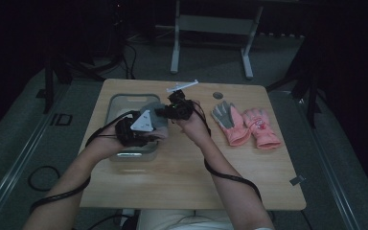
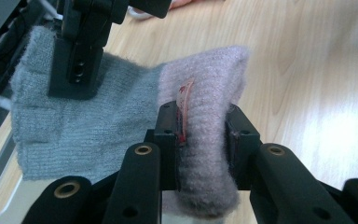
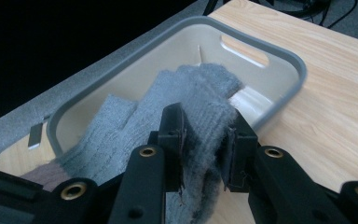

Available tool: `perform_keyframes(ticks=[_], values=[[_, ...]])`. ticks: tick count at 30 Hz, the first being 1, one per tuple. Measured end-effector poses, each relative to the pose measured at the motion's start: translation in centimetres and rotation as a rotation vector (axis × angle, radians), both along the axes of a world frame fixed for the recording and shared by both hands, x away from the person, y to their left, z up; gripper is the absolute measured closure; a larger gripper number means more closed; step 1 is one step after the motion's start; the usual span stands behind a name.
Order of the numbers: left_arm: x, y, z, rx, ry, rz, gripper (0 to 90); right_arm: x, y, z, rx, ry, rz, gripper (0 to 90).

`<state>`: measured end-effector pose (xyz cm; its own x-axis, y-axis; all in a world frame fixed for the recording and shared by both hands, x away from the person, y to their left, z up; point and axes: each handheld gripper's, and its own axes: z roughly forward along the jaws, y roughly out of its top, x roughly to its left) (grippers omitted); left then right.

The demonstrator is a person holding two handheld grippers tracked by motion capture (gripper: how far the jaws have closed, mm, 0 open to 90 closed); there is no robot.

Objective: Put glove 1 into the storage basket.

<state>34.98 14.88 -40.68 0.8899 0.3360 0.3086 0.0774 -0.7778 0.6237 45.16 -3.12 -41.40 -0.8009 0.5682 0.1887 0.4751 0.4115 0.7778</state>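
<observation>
A grey knitted glove [image 1: 156,120] with a lilac cuff [image 2: 205,79] hangs stretched between my two grippers above a grey plastic bin [image 1: 124,99]. My left gripper [image 1: 149,133] is shut on the cuff; in the left gripper view [image 2: 204,133] the cuff bulges between the pads. My right gripper [image 1: 163,112] is shut on the finger end of the glove [image 3: 186,88], seen pinched between its jaws [image 3: 204,135] over the bin [image 3: 279,53]. In the left gripper view one finger of the right gripper [image 2: 77,65] presses on the grey knit [image 2: 102,121].
A pair of pink gloves [image 1: 247,125] lies palm up at the right of the wooden table [image 1: 182,172]. A small white object [image 1: 182,86] and a round hole [image 1: 217,95] are near the far edge. Cables trail from both grippers.
</observation>
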Motion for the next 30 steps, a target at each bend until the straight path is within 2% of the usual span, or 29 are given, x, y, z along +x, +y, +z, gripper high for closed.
perform_keyframes(ticks=[4,8,10,15,17,18,21,22,24,26,29,30], values=[[0.3,1.7,-0.4,0.006,0.011,0.019,70.9,0.2,1.8,-0.2,0.018,0.004,0.008,73.1],[0.9,3.1,-1.1,0.019,0.036,0.035,70.8,0.7,3.7,-0.9,0.004,0.014,0.018,73.0],[1.4,3.6,-1.8,0.039,0.044,0.039,70.8,1.0,4.5,-1.5,0.0,0.016,0.016,73.1],[2.6,4.0,-3.3,0.07,0.072,0.044,70.8,2.2,6.1,-3.6,-0.014,0.049,-0.003,73.0],[3.1,4.2,-3.6,0.075,0.086,0.043,70.8,2.2,6.1,-3.6,-0.014,0.049,-0.003,73.0],[4.1,4.4,-4.8,0.104,0.097,0.033,70.7,3.0,6.8,-4.7,-0.036,0.069,-0.014,72.9],[4.9,4.5,-5.9,0.165,0.087,0.0,70.5,3.9,7.1,-5.7,-0.068,0.096,-0.023,72.8],[4.9,4.5,-5.9,0.165,0.087,0.0,70.5,3.9,7.1,-5.7,-0.068,0.096,-0.023,72.8],[5.5,4.5,-6.6,0.167,0.117,-0.007,70.5,4.5,7.3,-6.5,-0.093,0.125,-0.029,72.8],[6.1,4.5,-7.1,0.173,0.153,-0.019,70.5,4.7,7.4,-6.9,-0.105,0.129,-0.03,72.7],[6.6,4.2,-7.7,0.205,0.164,-0.027,70.5,4.7,7.7,-7.0,-0.118,0.126,-0.027,71.2],[6.8,4.1,-7.9,0.234,0.15,-0.027,70.5,4.8,7.8,-7.0,-0.126,0.128,-0.025,69.9]])
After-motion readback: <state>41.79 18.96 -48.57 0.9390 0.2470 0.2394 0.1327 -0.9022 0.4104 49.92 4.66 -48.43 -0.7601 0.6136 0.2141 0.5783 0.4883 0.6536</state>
